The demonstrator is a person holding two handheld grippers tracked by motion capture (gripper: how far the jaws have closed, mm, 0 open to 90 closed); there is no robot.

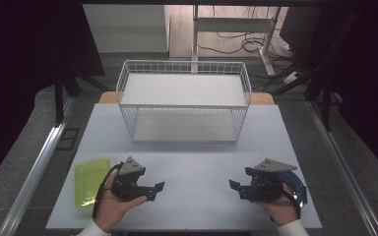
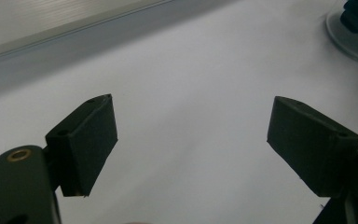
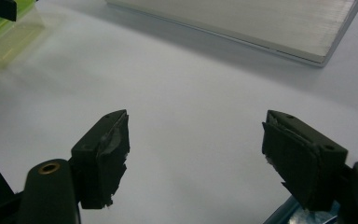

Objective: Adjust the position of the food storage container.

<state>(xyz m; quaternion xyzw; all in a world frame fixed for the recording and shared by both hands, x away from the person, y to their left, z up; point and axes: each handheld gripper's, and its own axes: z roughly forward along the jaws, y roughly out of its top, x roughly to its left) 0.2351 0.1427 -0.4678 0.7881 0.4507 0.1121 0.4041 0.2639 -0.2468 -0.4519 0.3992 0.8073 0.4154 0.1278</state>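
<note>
One white wire basket [image 1: 184, 101] at the far centre, one yellow-green tray [image 1: 91, 180] near left, two handheld grippers, left gripper [image 1: 156, 189] and right gripper [image 1: 236, 187], one pale table [image 1: 197, 167].

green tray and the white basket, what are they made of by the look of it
Green tray: likely translucent plastic, glossy; the table shows faintly through its yellow-green walls in the right gripper view. White basket: seemingly coated metal wire, matt white; thin rods form an open grid you can see through.

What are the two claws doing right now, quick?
Left claw: open, holding nothing, beside the green tray.
Right claw: open, holding nothing.
</note>
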